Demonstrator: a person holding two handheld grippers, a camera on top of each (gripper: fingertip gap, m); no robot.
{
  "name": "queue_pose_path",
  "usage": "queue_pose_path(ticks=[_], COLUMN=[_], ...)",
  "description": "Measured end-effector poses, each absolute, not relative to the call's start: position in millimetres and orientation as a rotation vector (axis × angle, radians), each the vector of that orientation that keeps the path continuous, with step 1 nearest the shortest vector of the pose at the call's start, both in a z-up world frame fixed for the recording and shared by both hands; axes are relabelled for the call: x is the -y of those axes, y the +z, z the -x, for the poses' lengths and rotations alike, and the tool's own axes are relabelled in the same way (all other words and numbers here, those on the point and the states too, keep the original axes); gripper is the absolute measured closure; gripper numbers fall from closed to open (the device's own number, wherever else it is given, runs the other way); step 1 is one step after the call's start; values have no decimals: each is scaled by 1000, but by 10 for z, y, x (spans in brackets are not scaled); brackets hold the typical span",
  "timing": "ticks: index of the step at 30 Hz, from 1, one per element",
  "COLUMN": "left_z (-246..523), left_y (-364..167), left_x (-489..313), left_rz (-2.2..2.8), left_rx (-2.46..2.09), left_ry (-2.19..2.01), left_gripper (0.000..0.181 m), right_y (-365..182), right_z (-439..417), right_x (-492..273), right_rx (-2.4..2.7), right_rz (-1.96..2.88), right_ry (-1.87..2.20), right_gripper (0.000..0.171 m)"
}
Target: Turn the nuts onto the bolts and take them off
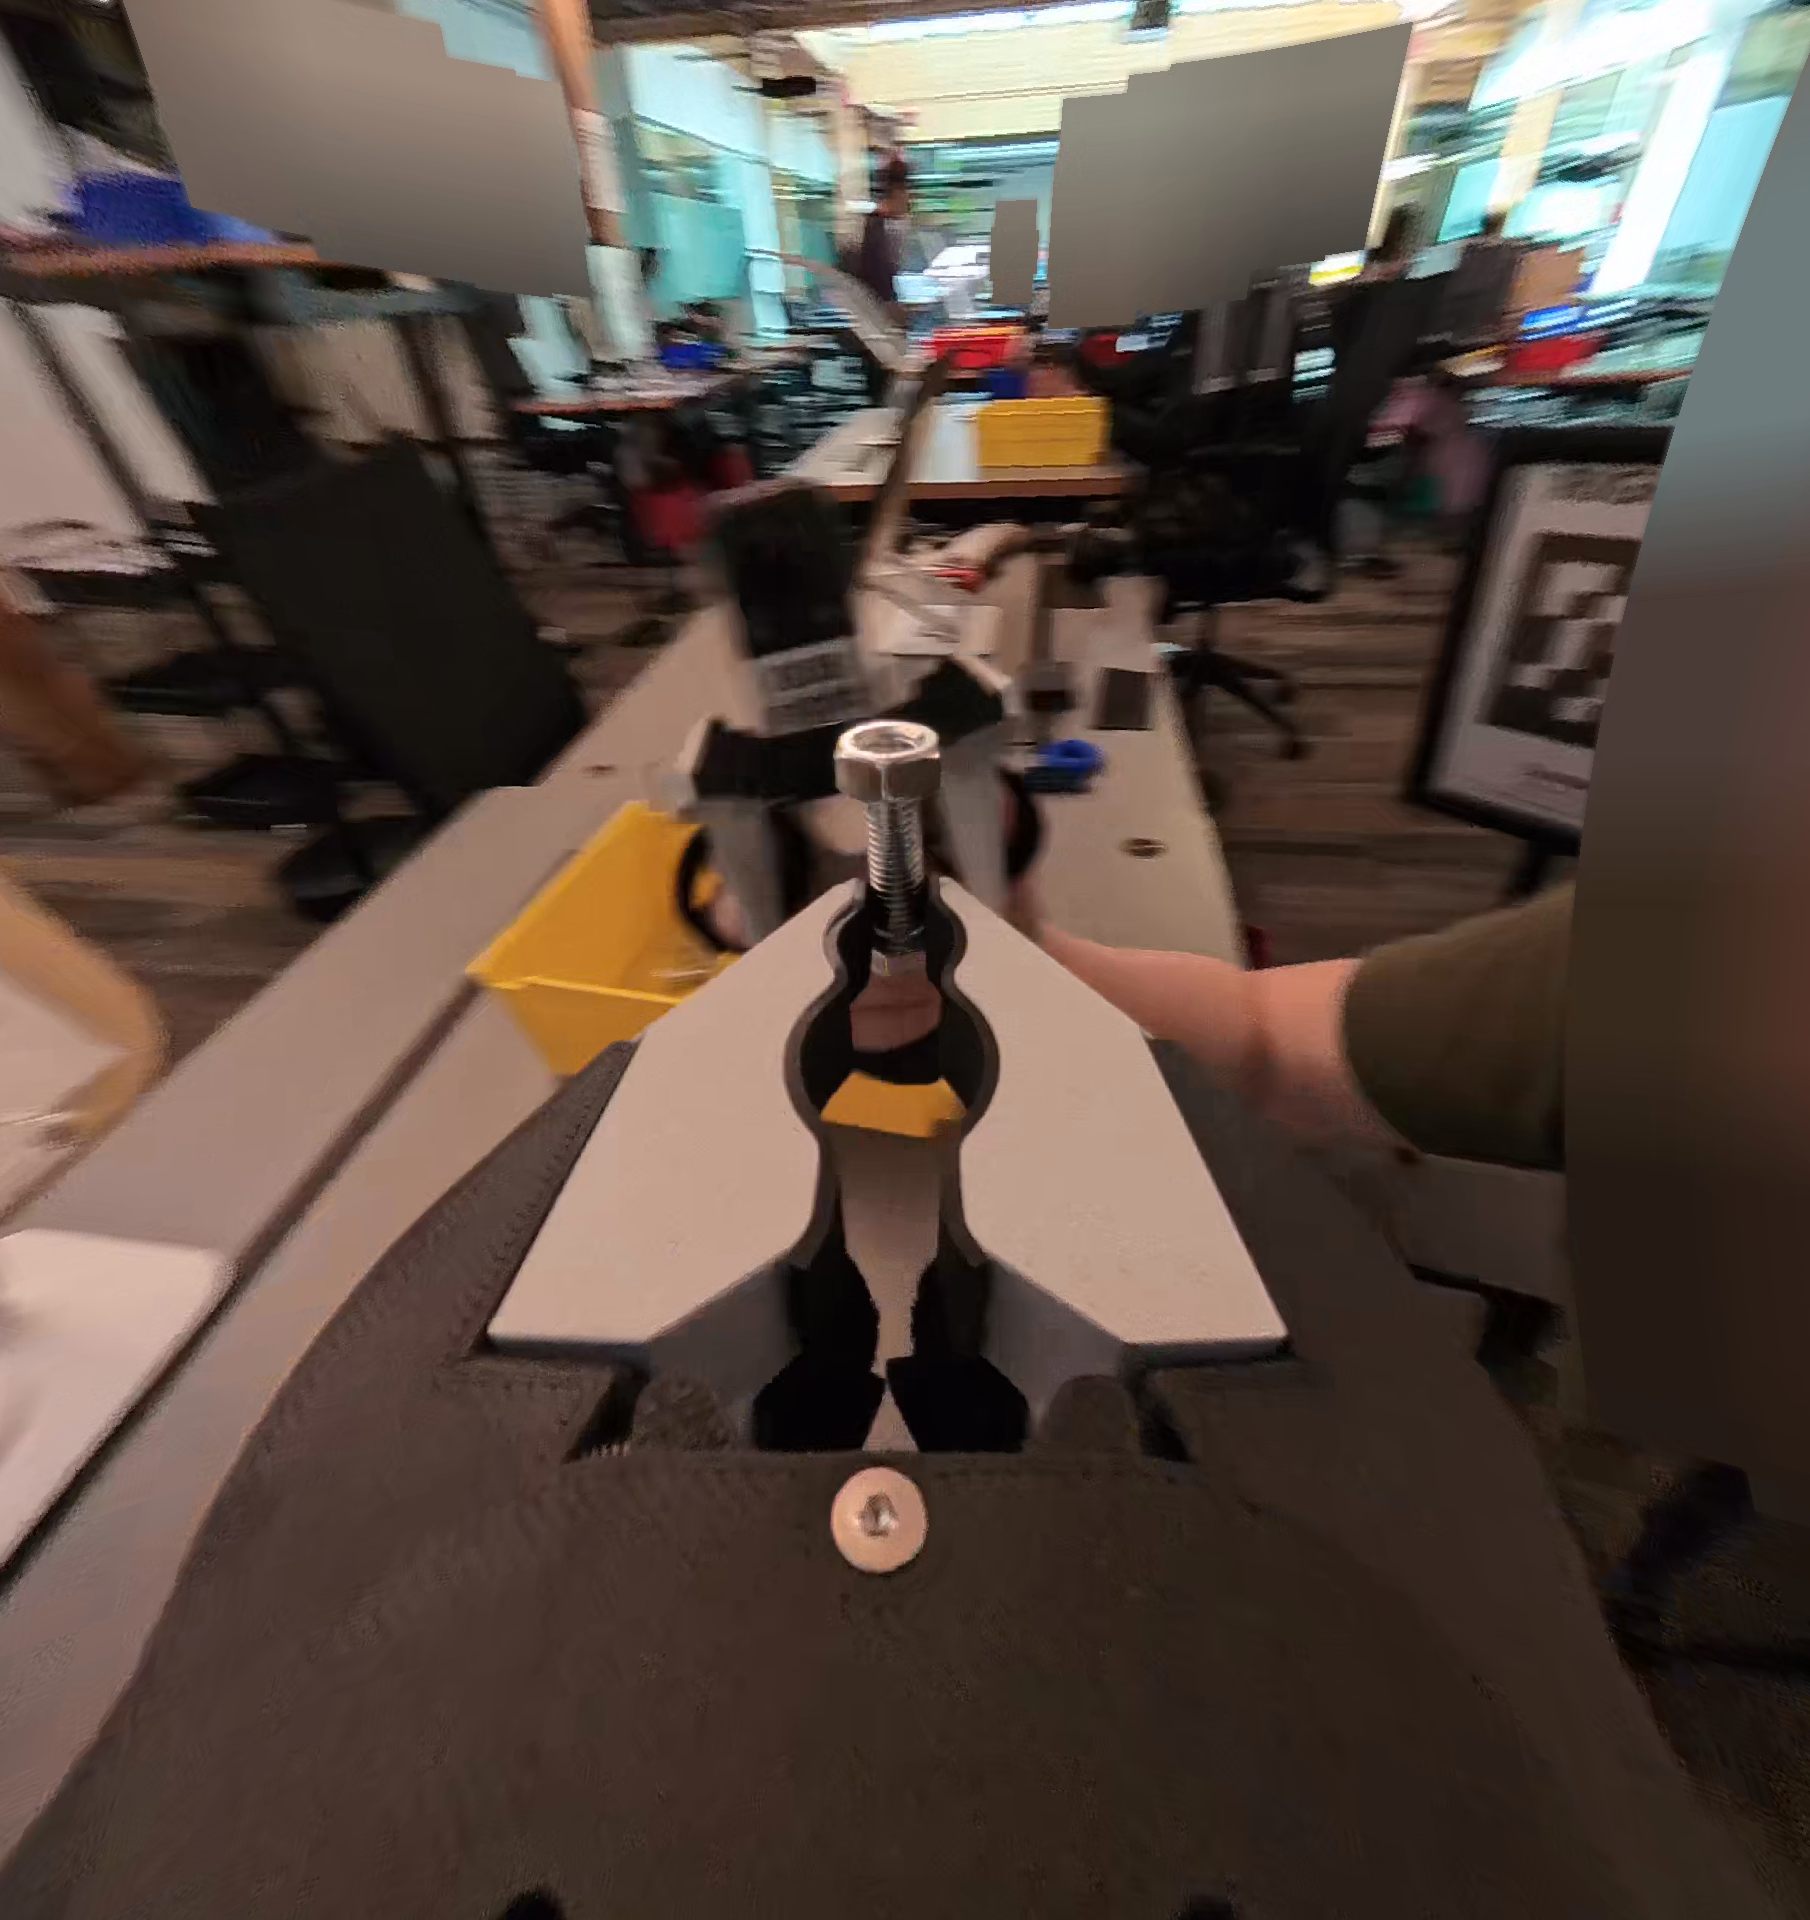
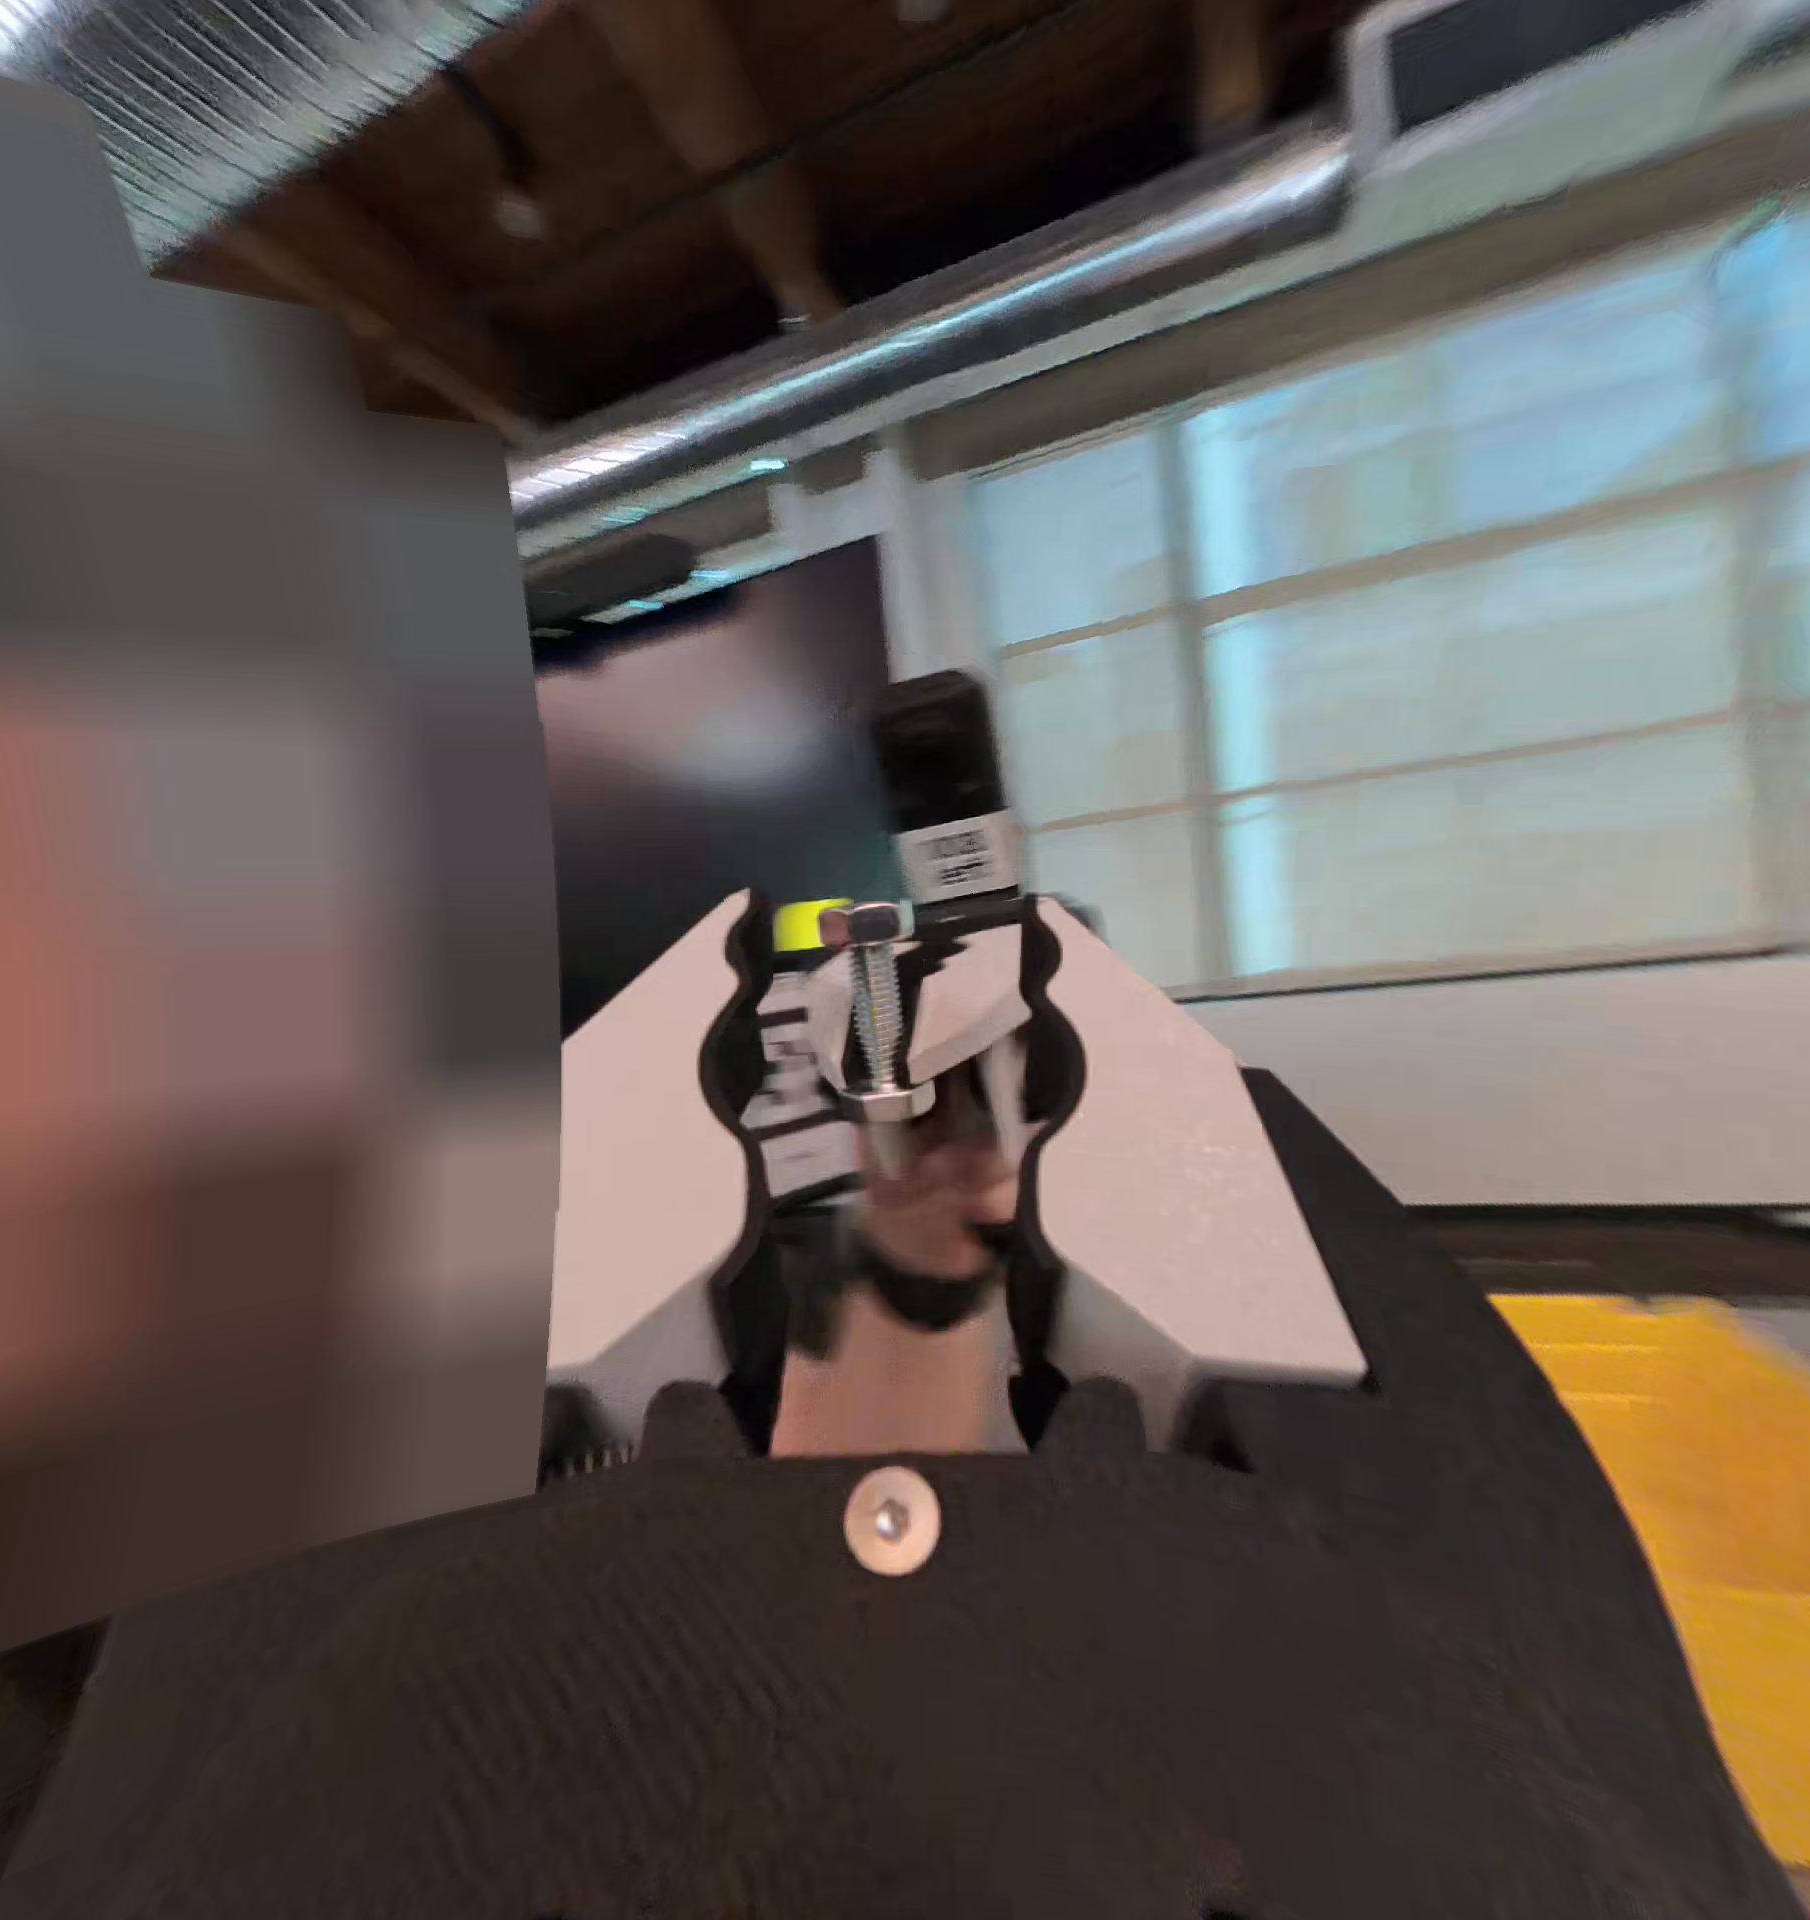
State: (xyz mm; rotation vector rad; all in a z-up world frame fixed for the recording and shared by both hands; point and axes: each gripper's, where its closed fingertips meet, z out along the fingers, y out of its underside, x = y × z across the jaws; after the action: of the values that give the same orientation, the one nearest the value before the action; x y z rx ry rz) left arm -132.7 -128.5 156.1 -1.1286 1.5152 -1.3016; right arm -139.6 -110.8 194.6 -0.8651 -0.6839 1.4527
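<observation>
In the left wrist view, the left claw is clenched on a bolt, its two grey fingers pinching the lower shank near the bolt head, which sits in the first scalloped notch between them. The bolt points away from the camera and slightly upward, with a hex nut sitting at its far threaded end. Beyond the nut, the right claw faces back toward the camera, fingers around or just behind the nut; whether it touches the nut cannot be told. A bare forearm in a dark green sleeve reaches in from the right toward that claw. Below and left lies a yellow bin on the grey counter, with a small blue object farther along.

In the right wrist view, the right claw is tilted upward toward a ceiling duct and windows. Its grey fingers stand apart, released, with the bolt seen crosswise in the gap between them: nut at the top near the fingertips, bolt head at the bottom. No finger visibly presses on the nut. The left claw grips the bolt's shank from behind, pointing at the camera. A yellow patch shows at lower right, blurred.
</observation>
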Motion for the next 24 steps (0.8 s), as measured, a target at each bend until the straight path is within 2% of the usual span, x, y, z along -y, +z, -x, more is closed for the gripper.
queue_pose_path(ticks=[1, 4, 7, 16, 18, 24], left_z=[1317, 1307, 1298, 1194, 1192, 1192], left_y=[1575, 1642, 1681, 1639, 1641, 1642], left_x=[1169, 910, 797, 874, 882, 921], left_rz=[1140, 1135, 1101, 1055, 1052, 1052], left_rx=[-1461, -1315, -1234, -1229, -1229, -1249], left_ry=[-1207, -956, -751, -618, -621, -675], left_gripper=[174, 174, 175, 174, 174, 175], right_y=[1962, 1936, 1952, 1980, 1979, 1980], right_z=[1342, 1194, 1291, 1354, 1321, 1338], right_x=[1030, 797, 886, 971, 958, 978], right_rx=[634, 513, 538, 512, 513, 580], right_rz=[868, 925, 887, 906, 913, 921], right_ry=[1289, 722, 411, 351, 365, 447], right_gripper=[125, 124, 126, 143, 154, 156])
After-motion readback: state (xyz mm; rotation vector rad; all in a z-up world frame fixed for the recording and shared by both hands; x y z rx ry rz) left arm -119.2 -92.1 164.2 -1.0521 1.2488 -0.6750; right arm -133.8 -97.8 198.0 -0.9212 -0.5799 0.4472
